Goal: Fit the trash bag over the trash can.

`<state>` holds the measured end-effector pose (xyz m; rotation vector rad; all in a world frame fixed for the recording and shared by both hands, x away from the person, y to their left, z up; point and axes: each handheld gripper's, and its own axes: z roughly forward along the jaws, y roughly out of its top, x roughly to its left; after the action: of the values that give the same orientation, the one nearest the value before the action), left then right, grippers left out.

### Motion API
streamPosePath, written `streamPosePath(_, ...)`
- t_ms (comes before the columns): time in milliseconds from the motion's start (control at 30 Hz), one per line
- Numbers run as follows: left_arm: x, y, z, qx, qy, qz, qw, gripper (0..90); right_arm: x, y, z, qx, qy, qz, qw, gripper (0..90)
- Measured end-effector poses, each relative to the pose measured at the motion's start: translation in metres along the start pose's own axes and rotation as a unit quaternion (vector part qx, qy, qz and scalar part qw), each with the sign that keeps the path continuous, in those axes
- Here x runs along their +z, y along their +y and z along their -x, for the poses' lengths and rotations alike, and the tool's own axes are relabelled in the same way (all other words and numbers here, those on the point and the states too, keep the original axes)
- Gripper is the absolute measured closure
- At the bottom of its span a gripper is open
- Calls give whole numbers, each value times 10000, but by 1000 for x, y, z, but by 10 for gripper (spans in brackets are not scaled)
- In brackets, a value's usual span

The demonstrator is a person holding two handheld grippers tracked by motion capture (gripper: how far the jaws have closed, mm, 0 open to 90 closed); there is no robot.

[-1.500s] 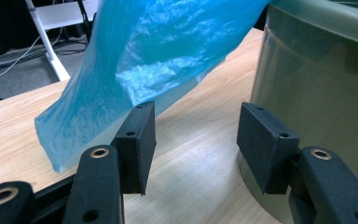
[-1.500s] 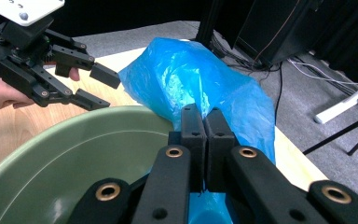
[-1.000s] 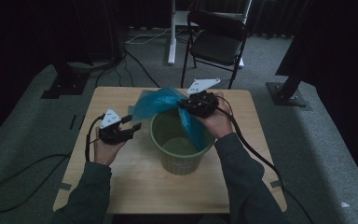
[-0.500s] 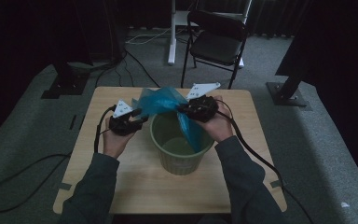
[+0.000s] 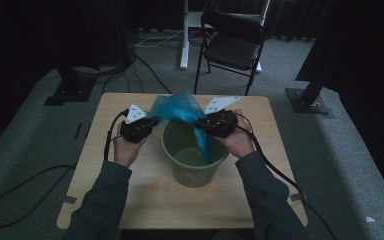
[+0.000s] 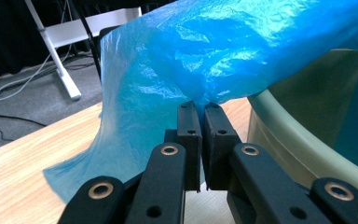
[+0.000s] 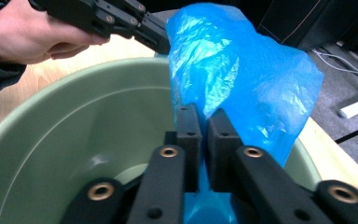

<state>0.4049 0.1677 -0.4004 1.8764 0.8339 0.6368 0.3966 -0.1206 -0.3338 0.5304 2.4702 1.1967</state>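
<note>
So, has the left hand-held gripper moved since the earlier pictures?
Yes. The left hand-held gripper moved right, toward the green bin, and its jaws have just been closing on the blue bag.

Legible markings: none recorded.
No text, label, brand, number or sign can be read on any surface in the high view or in either gripper view; the blue plastic bag (image 6: 205, 51), the green bin (image 7: 74, 121) and the wooden tabletop (image 5: 145, 200) are all plain.
</note>
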Motion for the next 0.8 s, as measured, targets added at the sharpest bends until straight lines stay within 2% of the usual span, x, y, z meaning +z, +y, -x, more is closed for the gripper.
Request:
streamPosePath(167,-2,2,0,68,8,79,9999,863,-4,2,1,10,63,121,9999,684)
streamPosePath(267,-3,3,1,98,13,94,9999,863,-9,5,4,69,143,211,9997,640)
streamPosePath(367,-3,4,1,136,29,85,9999,863,-12,8,4,55,145,265,9995,618)
streamPosePath(500,-4,4,1,146,67,84,9998,862,-19,13,2,-1,245,352,9991,543)
streamPosePath(600,-5,4,-1,142,111,90,9998,863,-21,14,-1,-61,178,402,9990,517)
streamPosePath(800,-6,3,0,169,142,115,9997,863,-22,14,1,-5,114,457,9989,470)
